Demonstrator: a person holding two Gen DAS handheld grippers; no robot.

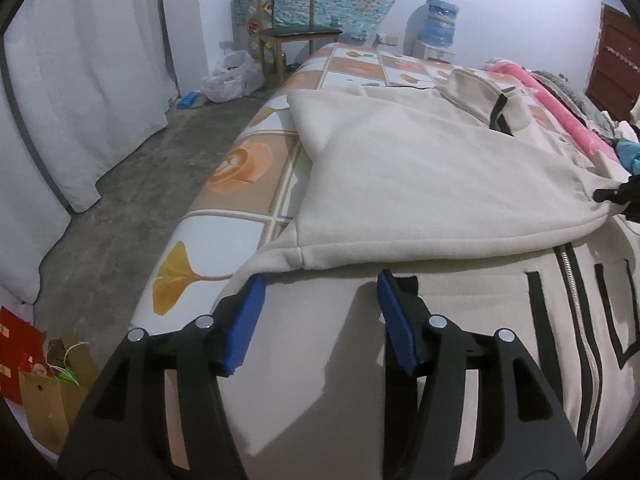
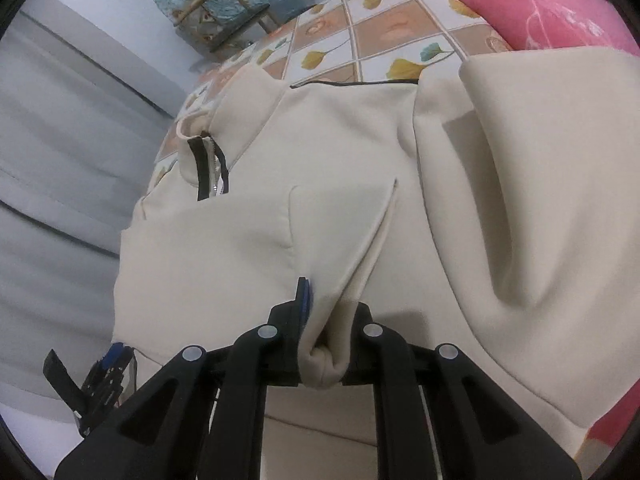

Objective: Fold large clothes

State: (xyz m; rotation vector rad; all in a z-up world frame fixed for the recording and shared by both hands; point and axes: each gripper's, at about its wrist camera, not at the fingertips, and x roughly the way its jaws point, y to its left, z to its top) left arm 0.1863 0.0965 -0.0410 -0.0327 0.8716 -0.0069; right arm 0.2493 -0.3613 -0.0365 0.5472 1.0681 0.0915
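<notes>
A cream zip-up jacket [image 1: 420,168] lies spread on a bed [image 1: 248,168], its lower part folded back. The left hand-held gripper [image 1: 320,284] hovers over the jacket, jaws apart and empty. The right hand-held gripper [image 2: 324,300] pinches a bunched jacket fold.

Only large black letter strokes, seemingly "U" and "L", show on the cream jacket [image 1: 440,168].

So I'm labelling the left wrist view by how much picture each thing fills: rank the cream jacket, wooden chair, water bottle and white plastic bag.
1. Cream jacket, by far the largest, though it lies nearest.
2. Wooden chair.
3. White plastic bag and water bottle: too alike to rank.
</notes>
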